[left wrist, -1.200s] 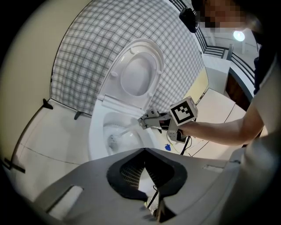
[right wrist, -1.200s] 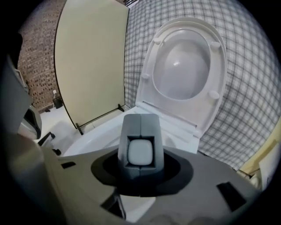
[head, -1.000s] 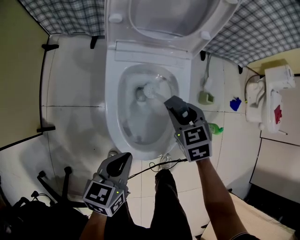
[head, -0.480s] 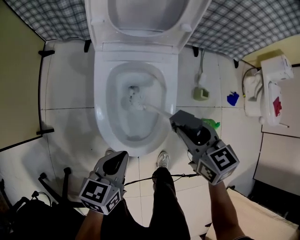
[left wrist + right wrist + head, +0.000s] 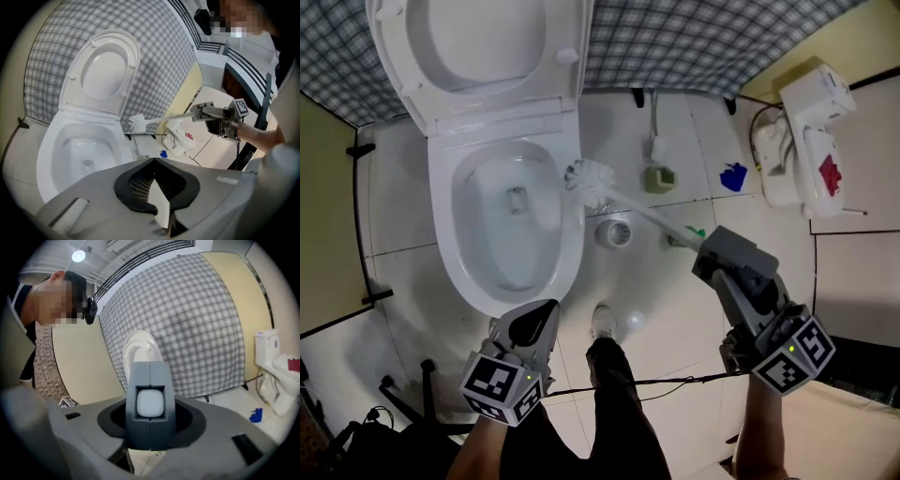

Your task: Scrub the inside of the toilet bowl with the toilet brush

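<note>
The white toilet (image 5: 572,246) stands at the upper left with its lid up, and the bowl (image 5: 51,154) holds water. My right gripper (image 5: 712,251) is shut on the handle of the toilet brush (image 5: 630,210). The brush's white bristle head (image 5: 591,180) hangs outside the bowl, just right of the rim and above the floor. In the right gripper view the handle's pale end (image 5: 150,403) sits between the closed jaws. My left gripper (image 5: 534,321) hangs below the bowl's front, jaws together and holding nothing. The left gripper view shows the brush head (image 5: 138,123) beside the raised lid.
A round white holder (image 5: 614,232) sits on the tiled floor under the brush handle. A green object (image 5: 659,176), a blue item (image 5: 732,176) and a small white toilet (image 5: 797,141) stand to the right. My shoe (image 5: 602,322) and a cable (image 5: 675,380) lie below.
The brush has come up out of the bowl and swung right past the rim. My right gripper drew back to the right. The left gripper stayed in front of the bowl.
</note>
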Demonstrator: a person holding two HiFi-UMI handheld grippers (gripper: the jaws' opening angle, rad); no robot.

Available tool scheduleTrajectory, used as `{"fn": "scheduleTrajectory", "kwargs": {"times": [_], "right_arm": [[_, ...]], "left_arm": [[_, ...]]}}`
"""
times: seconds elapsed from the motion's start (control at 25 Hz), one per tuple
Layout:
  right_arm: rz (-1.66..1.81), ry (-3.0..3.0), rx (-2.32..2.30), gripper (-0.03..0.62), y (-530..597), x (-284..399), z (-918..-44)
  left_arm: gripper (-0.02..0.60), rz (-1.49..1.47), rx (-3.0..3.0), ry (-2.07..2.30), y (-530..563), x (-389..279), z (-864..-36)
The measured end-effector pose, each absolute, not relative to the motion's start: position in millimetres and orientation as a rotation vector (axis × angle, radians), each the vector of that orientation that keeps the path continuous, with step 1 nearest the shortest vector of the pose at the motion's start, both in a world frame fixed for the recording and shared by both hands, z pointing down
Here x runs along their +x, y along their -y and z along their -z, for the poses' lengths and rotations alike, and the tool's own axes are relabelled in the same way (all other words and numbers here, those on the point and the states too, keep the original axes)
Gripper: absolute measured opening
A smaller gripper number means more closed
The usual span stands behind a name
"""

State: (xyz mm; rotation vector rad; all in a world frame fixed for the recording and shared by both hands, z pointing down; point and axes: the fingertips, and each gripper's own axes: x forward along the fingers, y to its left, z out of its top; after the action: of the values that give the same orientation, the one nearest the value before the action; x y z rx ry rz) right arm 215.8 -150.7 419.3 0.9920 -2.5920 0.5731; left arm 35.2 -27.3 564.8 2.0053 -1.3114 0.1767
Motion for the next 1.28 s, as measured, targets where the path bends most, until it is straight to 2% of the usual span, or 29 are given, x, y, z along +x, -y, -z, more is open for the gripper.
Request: {"fn": "scheduleTrajectory", "kwargs": {"times": [0.28,0.48,0.64,1.28], "right_arm": [[-0.43,2.307,1.052,0.187,141,276,-519],[-0.438,2.122,0.997,0.187,144,287,-637],[-0.473,2.019,1.004,0.187,152,293,-700],[-0.487,1.896,0.915,0.186,178,266,-792]], "left_arm": [[0.002,-0.235,2.014,1.272,29,72,-579],[0.002,-0.246,2.004,1.265,28,91,-590],[0.002,-0.254,2.008,1.262,30,101,-594],[0.002,-0.223,1.934,1.31,34,103,-621]]}}
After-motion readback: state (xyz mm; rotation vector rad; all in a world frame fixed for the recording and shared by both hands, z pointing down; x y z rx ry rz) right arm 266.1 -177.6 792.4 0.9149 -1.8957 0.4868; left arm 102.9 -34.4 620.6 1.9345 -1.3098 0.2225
